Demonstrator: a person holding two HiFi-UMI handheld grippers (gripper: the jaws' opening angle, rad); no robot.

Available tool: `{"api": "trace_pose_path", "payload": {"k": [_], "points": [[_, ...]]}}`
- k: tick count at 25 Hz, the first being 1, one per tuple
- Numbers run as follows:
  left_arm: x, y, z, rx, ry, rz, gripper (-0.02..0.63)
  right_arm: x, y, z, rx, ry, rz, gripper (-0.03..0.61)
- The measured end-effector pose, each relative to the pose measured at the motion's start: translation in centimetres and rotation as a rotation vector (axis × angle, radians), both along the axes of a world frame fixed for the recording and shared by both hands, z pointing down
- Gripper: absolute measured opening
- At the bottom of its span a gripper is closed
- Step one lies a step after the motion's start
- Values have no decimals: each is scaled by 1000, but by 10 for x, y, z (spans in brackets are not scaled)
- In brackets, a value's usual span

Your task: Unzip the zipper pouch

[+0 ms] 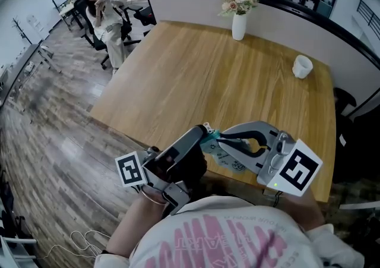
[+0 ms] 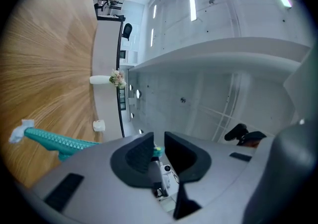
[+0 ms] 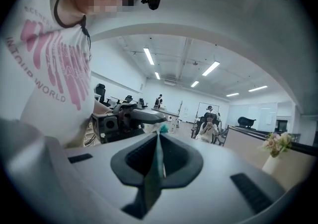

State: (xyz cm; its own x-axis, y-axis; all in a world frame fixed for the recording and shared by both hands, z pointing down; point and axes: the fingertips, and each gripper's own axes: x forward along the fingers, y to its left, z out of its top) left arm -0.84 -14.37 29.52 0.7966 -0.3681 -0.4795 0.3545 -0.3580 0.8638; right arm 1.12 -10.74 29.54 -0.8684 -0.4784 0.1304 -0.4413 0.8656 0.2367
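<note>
The teal zipper pouch (image 1: 228,157) hangs above the near edge of the wooden table (image 1: 196,76), between my two grippers. My right gripper (image 1: 221,137) comes in from the right, shut on a thin edge of the teal pouch fabric (image 3: 155,178), which runs between the right gripper's (image 3: 159,141) pads. My left gripper (image 1: 205,133) meets it from the left. In the left gripper view my left gripper (image 2: 159,141) shows a clear gap between its pads, which press on nothing. A scaled teal strip of the pouch (image 2: 54,141) stretches away at the left of that view.
A white vase of flowers (image 1: 238,23) stands at the table's far edge, and a white cup (image 1: 302,66) at the far right. A person sits in an office chair (image 1: 107,17) beyond the table's left corner. The table's left edge drops to wooden floor.
</note>
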Motion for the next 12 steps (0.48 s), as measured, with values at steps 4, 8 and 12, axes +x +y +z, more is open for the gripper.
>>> {"api": "trace_pose_path", "payload": {"k": [4, 8, 12], "points": [[-3, -6, 3, -37, 22, -19, 60, -6, -3, 1, 2, -3, -2, 8], [-3, -13, 13, -71, 2, -53, 52, -12, -7, 7, 4, 18, -7, 8], [-6, -20, 16, -86, -6, -89, 55, -19, -8, 11, -2, 29, -28, 6]]}}
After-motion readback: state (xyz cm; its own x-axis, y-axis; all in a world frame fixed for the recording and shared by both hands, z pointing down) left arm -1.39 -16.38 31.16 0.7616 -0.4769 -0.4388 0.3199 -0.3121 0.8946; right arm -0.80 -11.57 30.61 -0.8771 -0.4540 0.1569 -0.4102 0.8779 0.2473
